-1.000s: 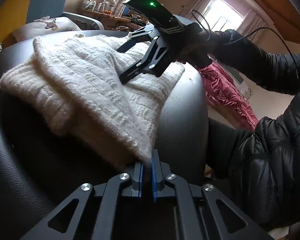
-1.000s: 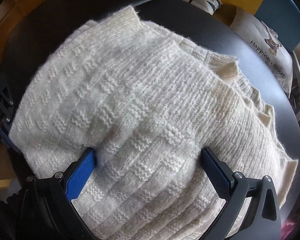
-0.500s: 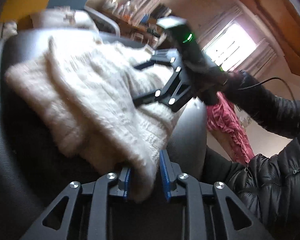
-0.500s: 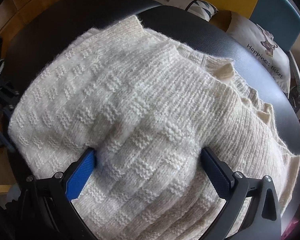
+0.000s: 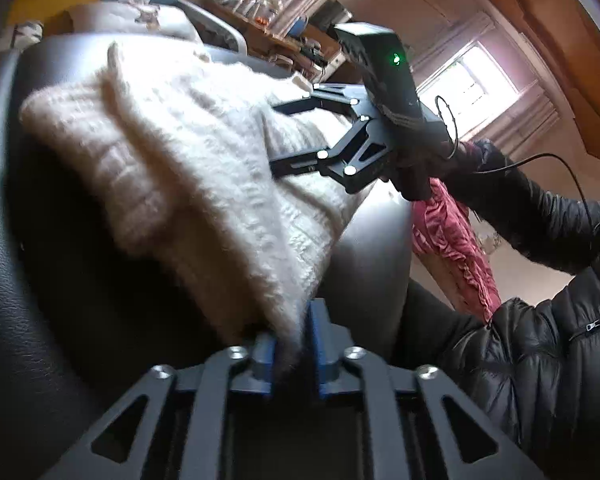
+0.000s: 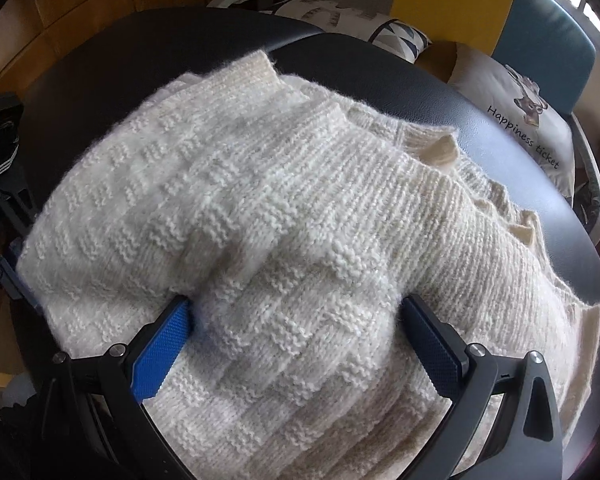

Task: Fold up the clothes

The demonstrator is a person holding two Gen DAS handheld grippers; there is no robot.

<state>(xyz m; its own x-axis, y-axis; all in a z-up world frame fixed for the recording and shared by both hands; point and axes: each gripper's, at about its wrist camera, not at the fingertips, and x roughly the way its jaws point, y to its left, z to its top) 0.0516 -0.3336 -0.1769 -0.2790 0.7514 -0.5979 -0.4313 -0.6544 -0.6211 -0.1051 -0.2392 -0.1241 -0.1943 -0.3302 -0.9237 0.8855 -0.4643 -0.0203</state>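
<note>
Black quilted puffer jacket sleeve (image 5: 540, 208), black hand-held gripper (image 5: 290, 344) with blue pads, silver screws, green light, thin black cable

Cream knitted sweater (image 6: 300, 240), chunky ribbed and block-patterned, lies folded in thick layers on the round black desk (image 6: 500, 128), one corner hanging over its edge.

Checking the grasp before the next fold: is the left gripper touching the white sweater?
Touching. In the left wrist view the sweater corner sits between the left gripper pads, fuzz against both blue faces; its jaws have just been closing.
</note>
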